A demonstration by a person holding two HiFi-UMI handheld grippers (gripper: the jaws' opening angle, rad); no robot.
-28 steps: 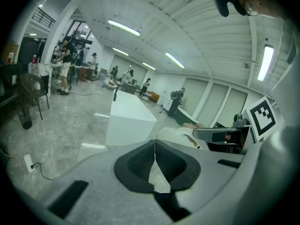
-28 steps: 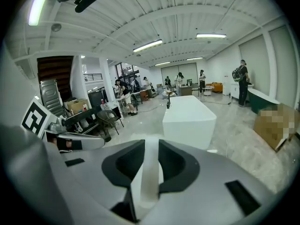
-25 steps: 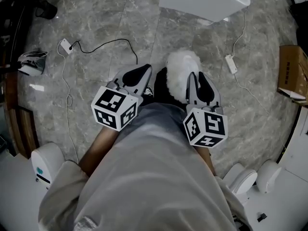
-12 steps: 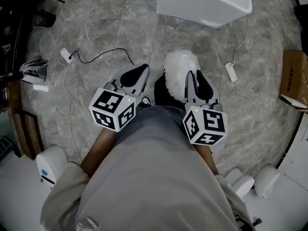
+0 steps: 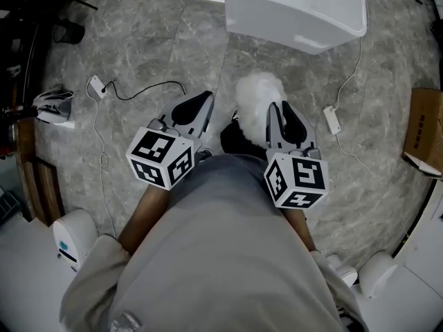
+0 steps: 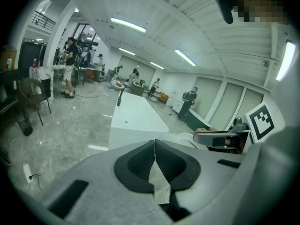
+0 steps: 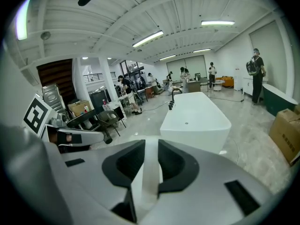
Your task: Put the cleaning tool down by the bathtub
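Observation:
My right gripper (image 5: pixel 284 116) holds the cleaning tool, a fluffy white duster (image 5: pixel 259 106), whose head sticks out forward and to the left of the jaws. In the right gripper view its white handle (image 7: pixel 146 172) stands between the pads of that gripper (image 7: pixel 151 144), which are closing on it. My left gripper (image 5: pixel 197 106) is held level beside it, its pads meeting at the tip (image 6: pixel 154 144) with nothing between them. The white bathtub (image 5: pixel 297 9) stands on the marble floor a short way ahead; both gripper views show it (image 7: pixel 197 118) (image 6: pixel 133 118).
Cables with power blocks (image 5: pixel 97 86) (image 5: pixel 333 120) lie on the floor left and right of my path. A cardboard box (image 5: pixel 423 130) sits at the right edge. White round units stand at lower left (image 5: pixel 69 237) and lower right (image 5: pixel 377 272). Chairs and people fill the background.
The bathtub has come lower and larger in the head view, and the floor has slid toward me. Both grippers keep the same pose, the duster still in the right one.

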